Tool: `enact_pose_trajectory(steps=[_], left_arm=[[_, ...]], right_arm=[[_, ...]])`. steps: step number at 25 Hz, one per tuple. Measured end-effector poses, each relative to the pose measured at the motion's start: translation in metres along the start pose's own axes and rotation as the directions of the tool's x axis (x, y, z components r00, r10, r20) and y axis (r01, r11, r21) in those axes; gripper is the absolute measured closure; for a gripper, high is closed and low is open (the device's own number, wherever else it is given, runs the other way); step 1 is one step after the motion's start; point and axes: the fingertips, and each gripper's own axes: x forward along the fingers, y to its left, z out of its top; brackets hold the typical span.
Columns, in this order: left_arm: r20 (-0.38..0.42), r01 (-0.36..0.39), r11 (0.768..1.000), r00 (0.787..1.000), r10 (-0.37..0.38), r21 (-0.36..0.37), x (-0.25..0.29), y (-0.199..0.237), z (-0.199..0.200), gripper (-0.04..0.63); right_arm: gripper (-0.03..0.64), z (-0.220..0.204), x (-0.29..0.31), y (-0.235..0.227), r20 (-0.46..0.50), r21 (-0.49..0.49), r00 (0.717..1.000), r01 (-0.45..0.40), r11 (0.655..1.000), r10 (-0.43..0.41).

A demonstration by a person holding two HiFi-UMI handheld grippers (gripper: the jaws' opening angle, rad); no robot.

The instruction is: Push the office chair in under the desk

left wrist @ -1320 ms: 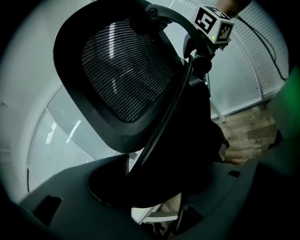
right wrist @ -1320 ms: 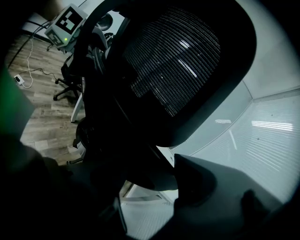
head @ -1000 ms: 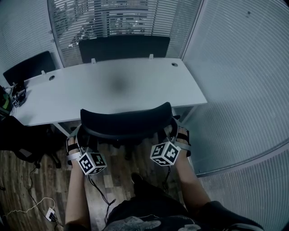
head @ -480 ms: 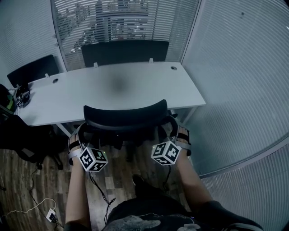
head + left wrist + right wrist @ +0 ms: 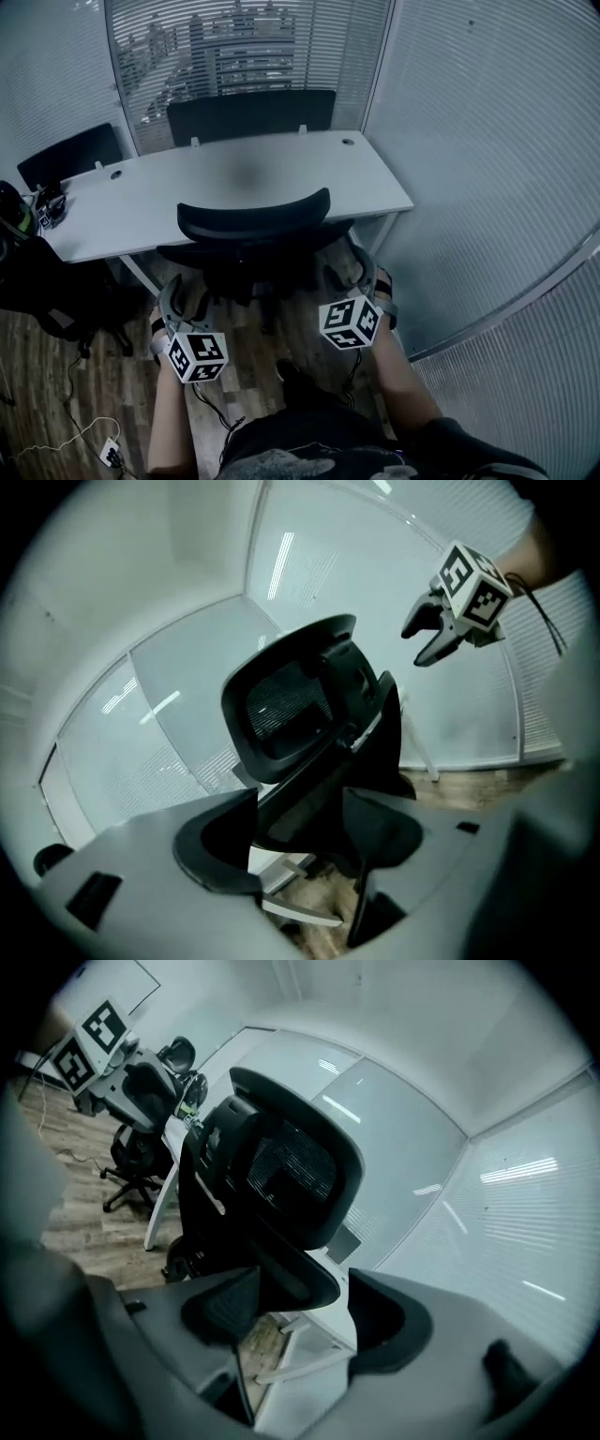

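The office chair point(image 5: 253, 223) is standing at the near edge of the one white desk point(image 5: 131, 202), with its seat partly under the top. Three other chairs are showing: a left chair point(image 5: 42, 281), a corner chair point(image 5: 70, 155) and a far chair point(image 5: 248, 112) across the desk. Two grippers are reaching forward and down. The left gripper point(image 5: 176, 298) is hanging apart from the seat, jaws spread on nothing. The right gripper point(image 5: 361, 272) is just beside the seat's right side, its jaws likewise spread and gripping nothing. The office chair is facing the desk, back toward the person, with its backrest running left to right along the desk's edge.
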Motion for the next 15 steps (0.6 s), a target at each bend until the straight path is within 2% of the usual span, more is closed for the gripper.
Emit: enact_pose_trajectory(steps=[4, 7, 10, 15], left_arm=[[0.06, 0.042, 0.997, 0.997, -0.038, -0.065, -0.028, -0.011, 0.014, 0.322], [0.11, 0.067, 0.991, 0.992, -0.054, -0.116, -0.044, -0.027, 0.026, 0.395], [0.15, 0.086, 0.982, 0.987, -0.061, -0.166, -0.066, -0.037, 0.035, 0.467], [0.159, 0.072, 0.974, 0.987, -0.038, -0.215, -0.095, -0.048, 0.045, 0.548]], right_arm=[[0.313, -0.005, -0.033, 0.009, -0.001, 0.093, 0.999, -0.049, 0.994, 0.05], [0.314, -0.012, -0.054, 0.013, 0.016, 0.139, 0.997, -0.074, 0.988, 0.072], [0.314, -0.014, -0.072, 0.029, 0.024, 0.18, 0.989, -0.145, 0.973, 0.143], [0.314, -0.012, -0.093, 0.045, 0.057, 0.214, 0.97, -0.242, 0.946, 0.236]])
